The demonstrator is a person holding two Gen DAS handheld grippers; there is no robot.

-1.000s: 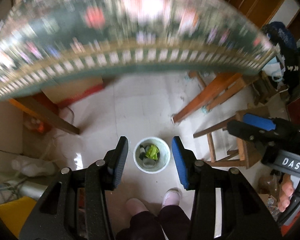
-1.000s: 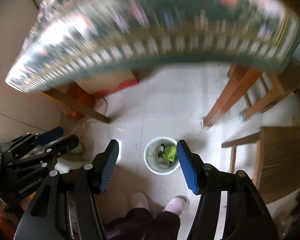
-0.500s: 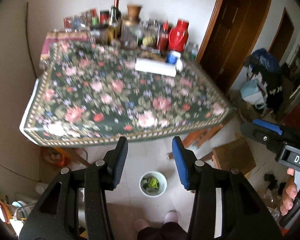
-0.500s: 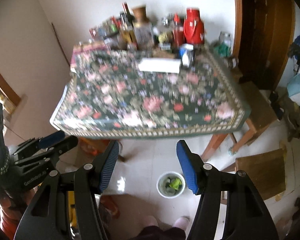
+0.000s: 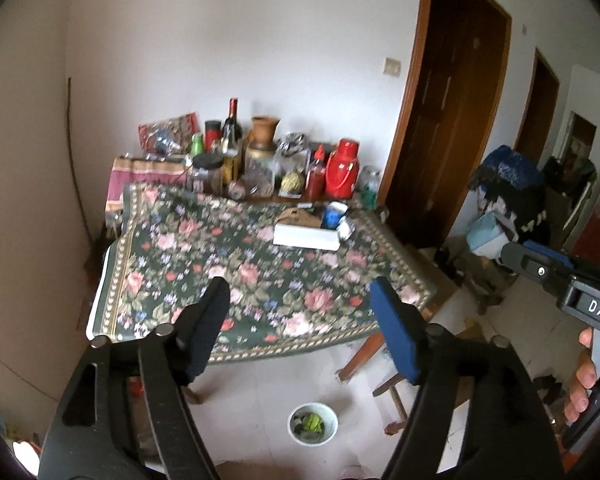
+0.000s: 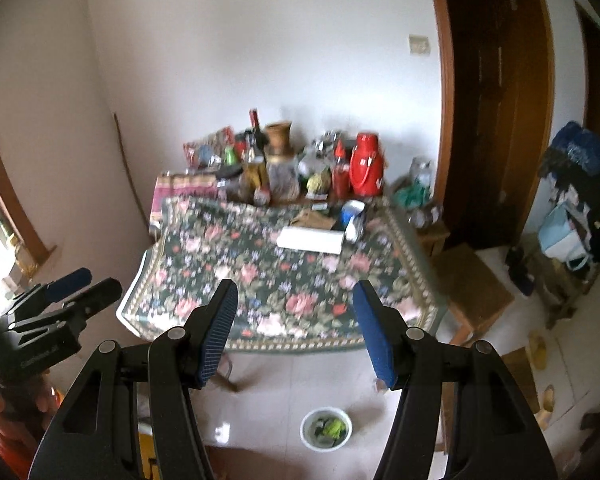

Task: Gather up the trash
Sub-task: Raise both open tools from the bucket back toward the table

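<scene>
now both grippers, left gripper [image 5: 300, 328] and right gripper [image 6: 294, 330], gape empty above table [image 5: 260, 264].

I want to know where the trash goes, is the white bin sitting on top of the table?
No, the white bin stands on the floor in front of the table, with green trash inside it.

Bottles and jars [image 5: 260, 160] stand in a row along the back edge of the table [image 5: 204, 272], a long box [image 5: 306, 237] lies near its right back corner, and a bucket [image 5: 313, 424] sits on the floor before its front edge.
</scene>
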